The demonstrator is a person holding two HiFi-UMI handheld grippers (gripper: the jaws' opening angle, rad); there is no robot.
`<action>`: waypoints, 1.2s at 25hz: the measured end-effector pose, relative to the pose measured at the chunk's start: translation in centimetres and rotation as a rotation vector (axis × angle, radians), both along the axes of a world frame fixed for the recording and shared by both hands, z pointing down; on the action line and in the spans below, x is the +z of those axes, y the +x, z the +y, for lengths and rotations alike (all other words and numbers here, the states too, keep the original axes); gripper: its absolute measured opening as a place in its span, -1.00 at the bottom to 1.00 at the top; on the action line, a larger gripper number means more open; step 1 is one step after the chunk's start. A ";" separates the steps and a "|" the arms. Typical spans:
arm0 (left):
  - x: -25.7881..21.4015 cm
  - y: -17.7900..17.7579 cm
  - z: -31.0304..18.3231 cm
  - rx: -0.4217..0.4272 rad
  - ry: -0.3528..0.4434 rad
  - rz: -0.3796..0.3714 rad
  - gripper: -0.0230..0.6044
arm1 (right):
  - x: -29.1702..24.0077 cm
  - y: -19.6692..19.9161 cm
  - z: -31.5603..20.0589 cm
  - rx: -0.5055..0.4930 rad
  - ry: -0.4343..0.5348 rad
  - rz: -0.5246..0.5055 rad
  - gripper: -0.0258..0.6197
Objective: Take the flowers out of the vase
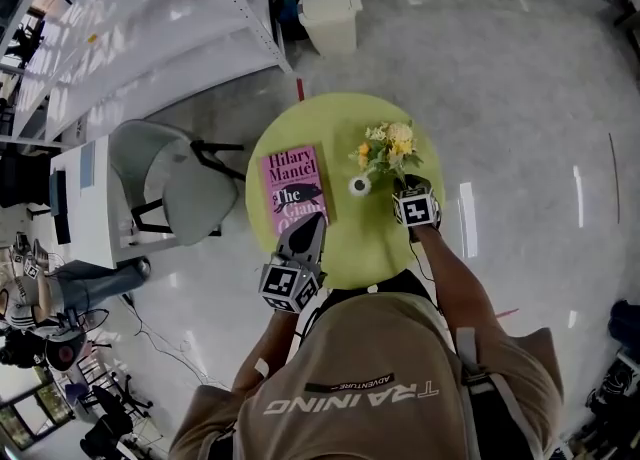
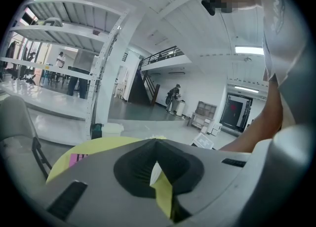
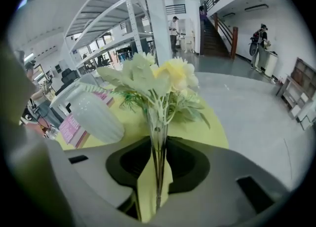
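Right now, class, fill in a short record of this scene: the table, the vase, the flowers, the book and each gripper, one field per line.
table: round, yellow-green
vase: small, white, standing on the table, no flowers in it
flowers: yellow and white bunch, out of the vase, just beside it
book: pink, flat on the table, left of the vase
right gripper: jaws apart, the flower stems run between them with gaps either side
left gripper: jaw tips together, nothing between them, over the book's near edge
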State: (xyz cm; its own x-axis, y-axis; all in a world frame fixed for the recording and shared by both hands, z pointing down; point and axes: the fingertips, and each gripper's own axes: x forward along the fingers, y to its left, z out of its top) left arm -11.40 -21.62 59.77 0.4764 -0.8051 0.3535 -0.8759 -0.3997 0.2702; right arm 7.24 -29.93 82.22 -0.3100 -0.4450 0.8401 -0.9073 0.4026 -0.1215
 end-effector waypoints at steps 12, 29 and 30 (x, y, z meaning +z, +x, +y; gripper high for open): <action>-0.9 0.0 2.4 0.014 0.027 0.026 -0.92 | -3.7 1.1 2.7 0.033 0.072 -0.035 -0.61; -4.2 -0.8 5.6 0.012 0.114 0.017 -0.92 | -16.7 -1.2 4.6 -0.022 0.375 -0.315 -0.91; -4.6 -0.8 5.6 0.014 0.126 0.017 -0.92 | -18.3 -1.6 5.1 -0.039 0.398 -0.352 -0.91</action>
